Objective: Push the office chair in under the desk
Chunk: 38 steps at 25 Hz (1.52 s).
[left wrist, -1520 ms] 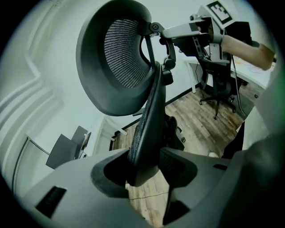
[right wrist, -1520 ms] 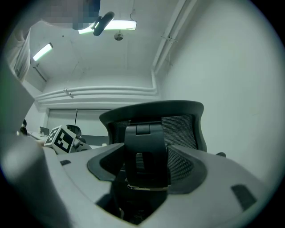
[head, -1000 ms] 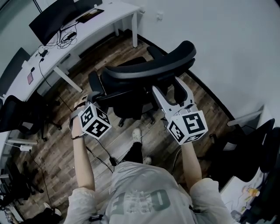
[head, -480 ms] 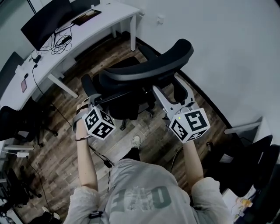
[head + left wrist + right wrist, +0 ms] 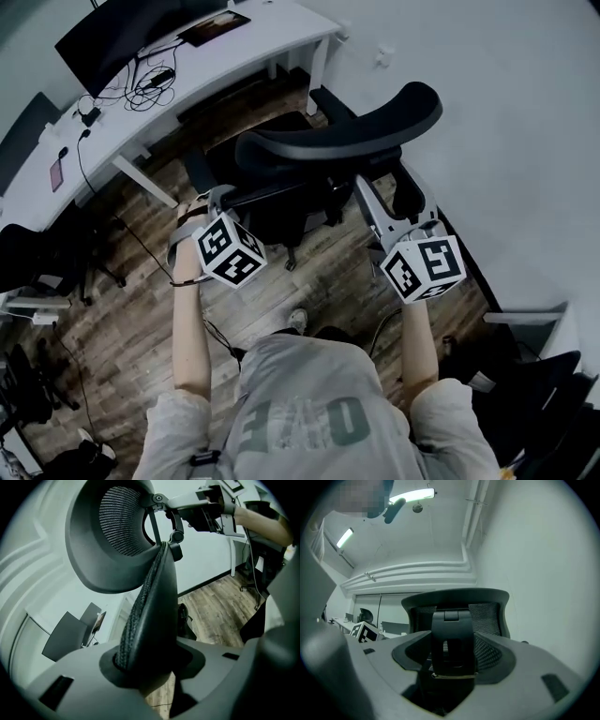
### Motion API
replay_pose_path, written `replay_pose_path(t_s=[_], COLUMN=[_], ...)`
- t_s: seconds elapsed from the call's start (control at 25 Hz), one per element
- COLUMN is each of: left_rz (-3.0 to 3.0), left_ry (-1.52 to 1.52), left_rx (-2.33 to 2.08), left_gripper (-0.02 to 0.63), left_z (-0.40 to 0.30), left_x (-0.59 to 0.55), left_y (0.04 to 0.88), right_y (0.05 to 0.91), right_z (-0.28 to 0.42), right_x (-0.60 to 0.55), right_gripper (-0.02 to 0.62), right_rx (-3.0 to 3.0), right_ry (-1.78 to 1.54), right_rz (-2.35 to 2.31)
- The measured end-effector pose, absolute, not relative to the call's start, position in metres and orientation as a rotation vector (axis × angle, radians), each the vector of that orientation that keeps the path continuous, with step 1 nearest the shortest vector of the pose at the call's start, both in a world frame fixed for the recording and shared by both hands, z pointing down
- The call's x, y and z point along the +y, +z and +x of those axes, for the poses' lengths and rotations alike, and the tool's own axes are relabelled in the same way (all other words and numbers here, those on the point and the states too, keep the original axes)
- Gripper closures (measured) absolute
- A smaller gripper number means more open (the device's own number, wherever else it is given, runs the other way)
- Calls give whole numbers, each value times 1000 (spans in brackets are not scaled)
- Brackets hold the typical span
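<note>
A black office chair (image 5: 281, 202) with a curved headrest (image 5: 356, 136) stands on the wood floor in front of the white desk (image 5: 253, 42). My left gripper (image 5: 214, 194) holds the left mesh edge of the backrest (image 5: 140, 602). That edge sits in the left gripper (image 5: 150, 665), whose jaws have just been closing on it. My right gripper (image 5: 384, 187) is at the chair's back. In the right gripper view the headrest's support bracket (image 5: 452, 639) fills the gap of the right gripper (image 5: 450, 672).
A dark monitor (image 5: 112, 37) and cables lie on the desk. Another black chair (image 5: 42, 248) stands at the left and dark furniture (image 5: 544, 375) at the lower right. A pale wall (image 5: 525, 141) runs along the right. A cable (image 5: 220, 333) trails on the floor by the person's foot.
The chair has rolled toward the desk with both grippers on it. The person has stepped forward behind it, and the desk's end leg now stands nearer the headrest.
</note>
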<state>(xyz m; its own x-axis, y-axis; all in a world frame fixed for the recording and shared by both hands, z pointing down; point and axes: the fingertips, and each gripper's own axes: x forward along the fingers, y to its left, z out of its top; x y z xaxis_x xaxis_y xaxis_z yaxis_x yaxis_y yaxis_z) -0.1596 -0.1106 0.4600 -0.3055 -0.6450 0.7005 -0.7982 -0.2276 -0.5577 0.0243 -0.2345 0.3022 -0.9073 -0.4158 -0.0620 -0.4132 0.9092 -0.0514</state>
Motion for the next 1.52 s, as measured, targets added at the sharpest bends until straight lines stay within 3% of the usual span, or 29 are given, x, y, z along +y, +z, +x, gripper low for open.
replay_pose_path(t_s=[1.52], left_rz=[1486], left_ry=[1490], left_rx=[-1925], left_gripper=[446], left_z=[-408], left_x=[-293], left_y=[468], right_y=[309], right_z=[-247], right_x=[-449], right_gripper=[313], right_rx=[3066], right_ry=[30], right_rz=[-322])
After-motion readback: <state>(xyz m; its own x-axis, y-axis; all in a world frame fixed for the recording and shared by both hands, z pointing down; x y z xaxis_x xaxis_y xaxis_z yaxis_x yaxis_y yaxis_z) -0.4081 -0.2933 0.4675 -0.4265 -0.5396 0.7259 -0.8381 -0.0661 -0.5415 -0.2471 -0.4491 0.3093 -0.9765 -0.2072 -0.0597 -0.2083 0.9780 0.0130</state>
